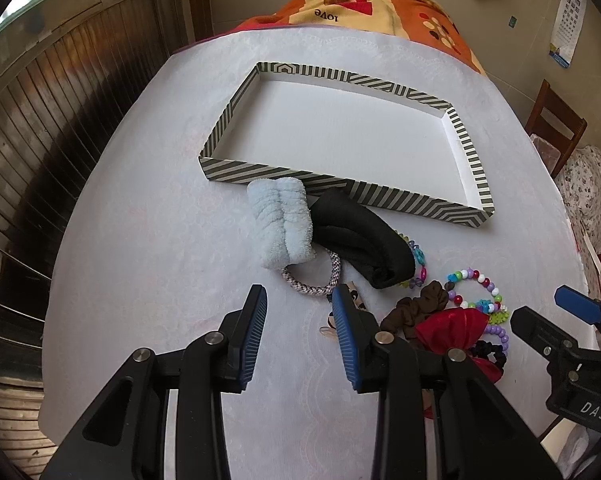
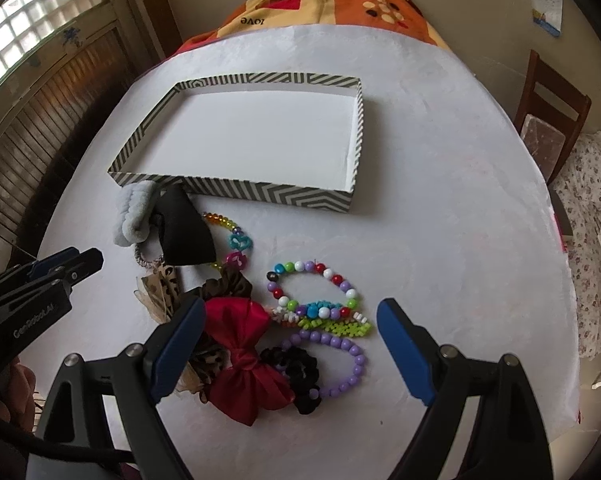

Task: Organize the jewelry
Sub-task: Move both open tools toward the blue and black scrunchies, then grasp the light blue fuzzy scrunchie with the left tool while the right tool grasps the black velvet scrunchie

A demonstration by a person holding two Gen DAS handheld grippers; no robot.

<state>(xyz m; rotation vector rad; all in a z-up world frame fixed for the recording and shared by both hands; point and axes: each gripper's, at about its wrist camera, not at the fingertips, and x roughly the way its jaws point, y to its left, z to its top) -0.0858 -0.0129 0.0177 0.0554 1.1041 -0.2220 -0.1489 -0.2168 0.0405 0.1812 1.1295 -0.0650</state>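
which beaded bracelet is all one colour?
The purple bracelet, nearest the right tool. The multicolour round-bead one and rainbow one mix colours.

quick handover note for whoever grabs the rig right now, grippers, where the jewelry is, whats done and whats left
Left gripper: open, empty, over the cloth near the braided hair tie.
Right gripper: open, empty, above the red bow and purple bead bracelet.
Striped tray: nothing in it.
Done: nothing placed.
Left: the whole pile goes in, including the multicolor bead bracelet and blue fluffy scrunchie.
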